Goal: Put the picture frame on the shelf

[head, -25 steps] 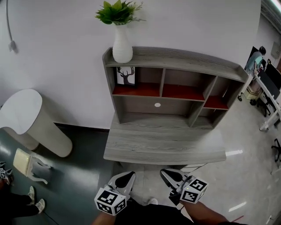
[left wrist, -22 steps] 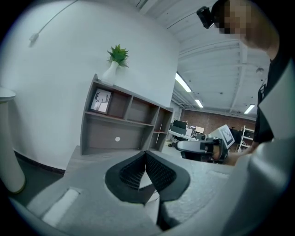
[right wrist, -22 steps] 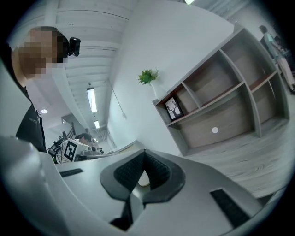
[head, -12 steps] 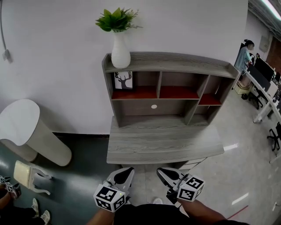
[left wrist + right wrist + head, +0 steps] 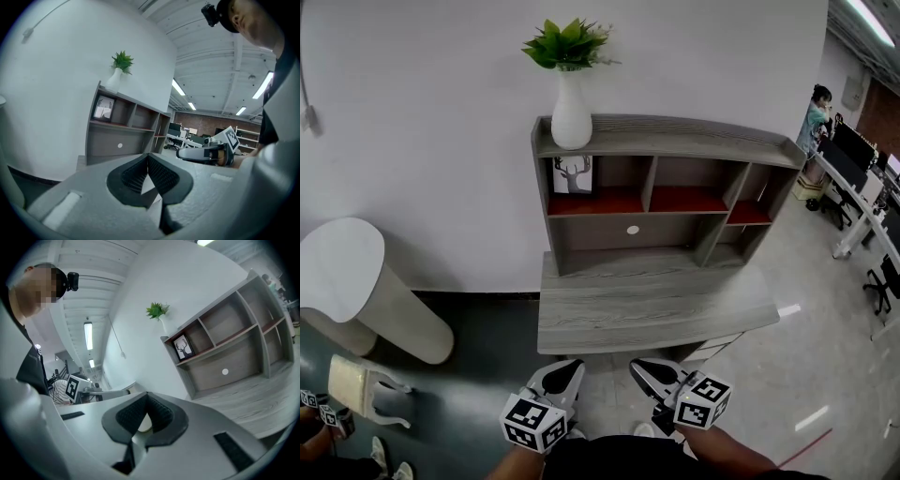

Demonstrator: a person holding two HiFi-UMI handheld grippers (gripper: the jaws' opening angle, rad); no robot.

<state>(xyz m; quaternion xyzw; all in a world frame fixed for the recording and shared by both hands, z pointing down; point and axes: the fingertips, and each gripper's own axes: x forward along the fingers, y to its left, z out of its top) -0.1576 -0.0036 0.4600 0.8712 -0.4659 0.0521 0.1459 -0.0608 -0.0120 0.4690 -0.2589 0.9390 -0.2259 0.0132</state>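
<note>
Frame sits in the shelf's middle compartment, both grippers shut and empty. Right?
Not quite. The frame sits in the left compartment of the shelf, below the vase; the head view shows it. The left gripper and right gripper are shut and empty, as stated.

Bright, even light comes from ceiling strip lights [image 5: 178, 87]; the white wall [image 5: 441, 141] is evenly lit, and the shelf [image 5: 675, 141] holds soft shade in its compartments. My gripper views bulge, with black corners, and my jaws look blurred up close.
</note>
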